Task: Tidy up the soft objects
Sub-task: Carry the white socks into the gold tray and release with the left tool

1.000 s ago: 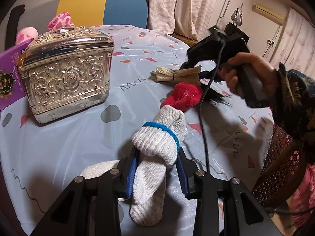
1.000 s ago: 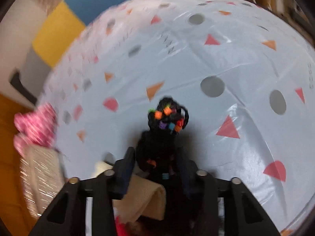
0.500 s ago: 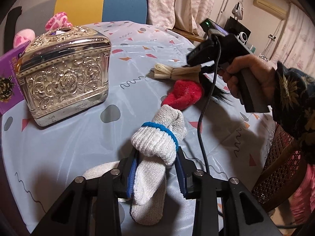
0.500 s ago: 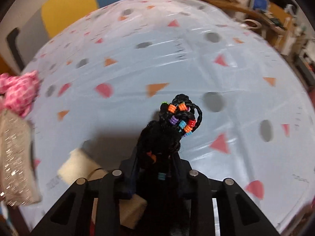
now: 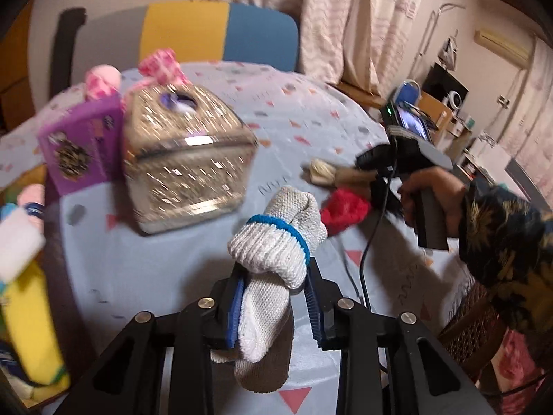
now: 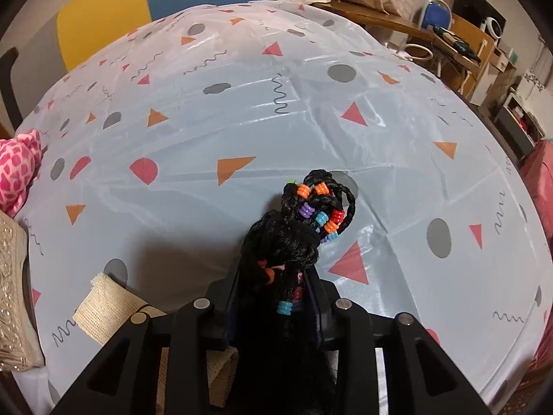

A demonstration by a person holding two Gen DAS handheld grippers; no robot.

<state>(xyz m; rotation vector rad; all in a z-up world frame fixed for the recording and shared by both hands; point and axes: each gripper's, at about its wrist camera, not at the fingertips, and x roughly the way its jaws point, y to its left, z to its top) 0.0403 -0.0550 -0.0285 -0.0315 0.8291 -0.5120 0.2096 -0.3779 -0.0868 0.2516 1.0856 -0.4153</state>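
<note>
Covering the round table, a pale blue plastic cloth (image 6: 242,110) is carrying an embossed silver box (image 5: 186,169). Clamping 1 soft, light white knitted glove (image 5: 273,252) mid-body, the left gripper (image 5: 273,306) is holding it aloft. Pinching 1 limp black beaded braid (image 6: 297,238), the right gripper (image 6: 276,306) is closing tighter.
</note>
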